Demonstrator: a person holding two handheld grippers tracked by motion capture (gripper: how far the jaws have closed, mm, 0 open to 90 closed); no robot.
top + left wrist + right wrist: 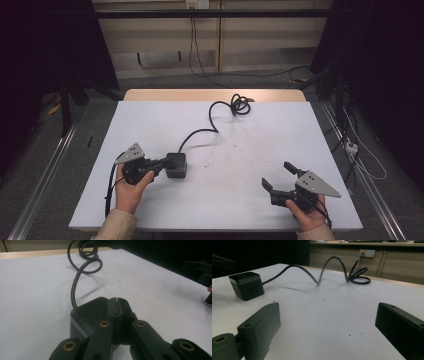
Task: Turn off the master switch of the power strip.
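Observation:
A black cube-shaped power socket point(177, 165) point(83, 315) point(247, 286) sits on the white table point(260, 135), left of centre. Its black cable point(200, 132) point(74, 285) point(329, 262) curls away to a coil point(240, 105) at the far edge. My left gripper point(162, 164) point(117, 305) is shut, its jaws pressed together with nothing between them, their tips at the cube's near side and over its top. My right gripper point(276, 174) point(328, 315) stands open near the front right of the table, well apart from the cube, nothing between its jaws.
A wall socket point(196, 4) point(367, 252) with plugged leads is on the far wall. Cables trail on the floor right of the table point(357, 150). Metal rails point(45, 175) run along both sides. The table's far wooden edge point(215, 94) lies behind the coil.

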